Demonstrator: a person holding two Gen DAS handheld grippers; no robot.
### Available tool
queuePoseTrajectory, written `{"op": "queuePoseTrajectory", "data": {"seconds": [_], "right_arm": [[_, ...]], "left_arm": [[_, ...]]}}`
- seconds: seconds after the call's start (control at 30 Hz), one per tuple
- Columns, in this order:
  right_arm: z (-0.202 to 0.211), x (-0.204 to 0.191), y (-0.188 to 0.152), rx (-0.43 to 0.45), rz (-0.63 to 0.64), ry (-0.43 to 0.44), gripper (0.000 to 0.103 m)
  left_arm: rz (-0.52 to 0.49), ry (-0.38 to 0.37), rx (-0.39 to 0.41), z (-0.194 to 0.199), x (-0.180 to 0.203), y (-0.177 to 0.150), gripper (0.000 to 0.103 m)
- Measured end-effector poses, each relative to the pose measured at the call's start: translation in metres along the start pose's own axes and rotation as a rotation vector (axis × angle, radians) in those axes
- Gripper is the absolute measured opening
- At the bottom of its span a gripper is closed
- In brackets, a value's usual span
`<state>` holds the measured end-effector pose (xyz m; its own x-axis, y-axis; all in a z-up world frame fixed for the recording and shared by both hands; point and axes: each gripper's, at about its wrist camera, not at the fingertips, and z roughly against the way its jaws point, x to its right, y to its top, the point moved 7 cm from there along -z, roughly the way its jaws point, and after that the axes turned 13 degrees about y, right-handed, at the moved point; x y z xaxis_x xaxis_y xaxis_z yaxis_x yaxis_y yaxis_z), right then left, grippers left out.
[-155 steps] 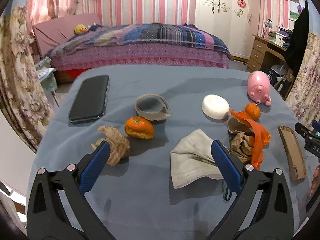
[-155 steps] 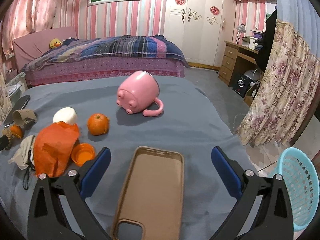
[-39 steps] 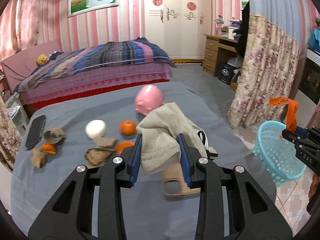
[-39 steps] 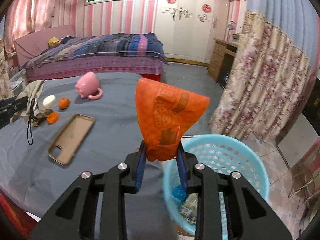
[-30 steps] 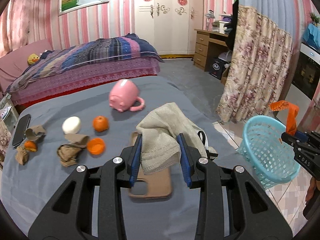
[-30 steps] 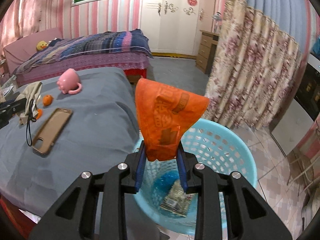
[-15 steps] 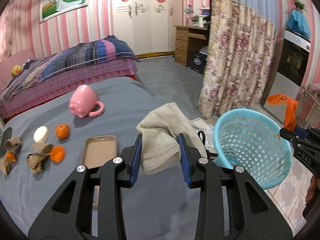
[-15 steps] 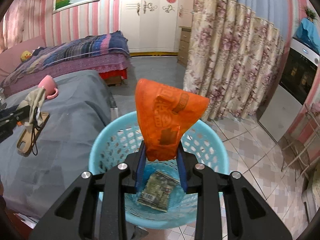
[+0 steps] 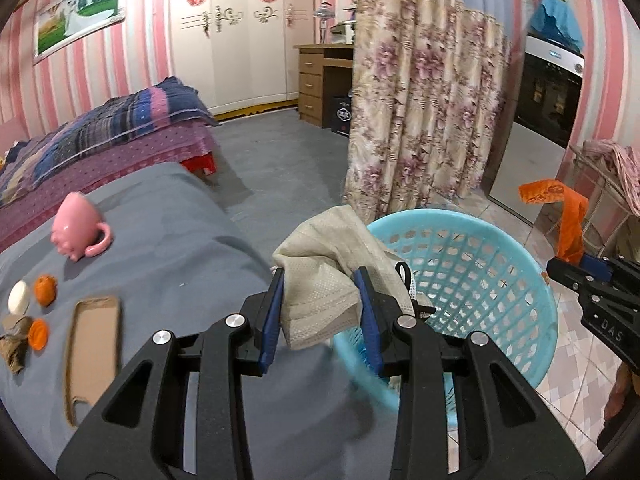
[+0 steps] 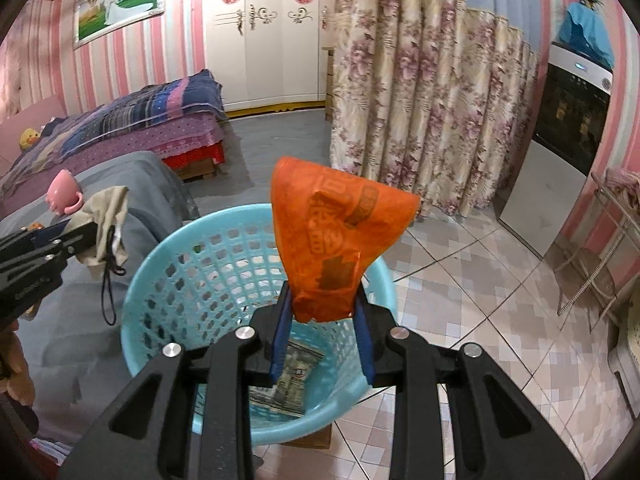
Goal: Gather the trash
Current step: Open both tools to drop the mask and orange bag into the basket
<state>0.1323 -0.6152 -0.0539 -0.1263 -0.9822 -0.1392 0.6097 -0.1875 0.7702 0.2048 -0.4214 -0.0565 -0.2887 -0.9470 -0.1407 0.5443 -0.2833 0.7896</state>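
Note:
My left gripper (image 9: 320,312) is shut on a beige face mask (image 9: 328,264) and holds it at the near rim of the light blue basket (image 9: 500,280), by the table's edge. My right gripper (image 10: 322,332) is shut on an orange plastic bag (image 10: 336,240) and holds it above the basket (image 10: 168,280), which has a wrapper (image 10: 288,380) lying inside. The right gripper with the bag also shows in the left wrist view (image 9: 568,220), and the left gripper with the mask in the right wrist view (image 10: 104,224).
On the grey table (image 9: 180,240) lie a pink mug (image 9: 80,232), a phone case (image 9: 92,344), a white oval (image 9: 18,298), an orange (image 9: 45,289), an orange lid (image 9: 38,333) and crumpled brown paper (image 9: 14,350). A floral curtain (image 9: 420,120) hangs behind the basket. The floor is tiled.
Both grippers have moved right, away from the table and toward the basket. The mask now sits at the basket's rim and the orange bag hangs over its inside.

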Motion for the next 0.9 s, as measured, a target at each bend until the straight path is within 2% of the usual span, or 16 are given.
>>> {"op": "queuePoseTrajectory", "data": {"seconds": [0.2, 0.27, 0.33, 0.47, 0.73, 0.9], "right_arm": [[-0.006, 0.015, -0.004, -0.004, -0.022, -0.002, 0.029], [-0.007, 0.017, -0.005, -0.005, -0.024, -0.003, 0.029], [-0.008, 0.019, -0.006, -0.004, -0.026, -0.002, 0.029], [-0.011, 0.018, -0.006, -0.007, -0.021, 0.0, 0.029], [-0.026, -0.002, -0.011, -0.021, -0.018, 0.02, 0.029], [-0.038, -0.018, -0.015, -0.023, -0.032, 0.021, 0.031]], "left_arm": [[-0.048, -0.022, -0.004, -0.017, 0.031, 0.004, 0.039], [-0.055, -0.017, -0.011, -0.021, 0.033, 0.003, 0.054], [-0.055, -0.003, -0.012, -0.023, 0.031, 0.003, 0.058], [-0.03, 0.021, -0.004, -0.021, 0.016, 0.005, 0.076], [0.012, 0.087, 0.038, -0.007, -0.025, 0.011, 0.086], [0.04, 0.113, 0.045, 0.002, -0.05, 0.008, 0.089]]}}
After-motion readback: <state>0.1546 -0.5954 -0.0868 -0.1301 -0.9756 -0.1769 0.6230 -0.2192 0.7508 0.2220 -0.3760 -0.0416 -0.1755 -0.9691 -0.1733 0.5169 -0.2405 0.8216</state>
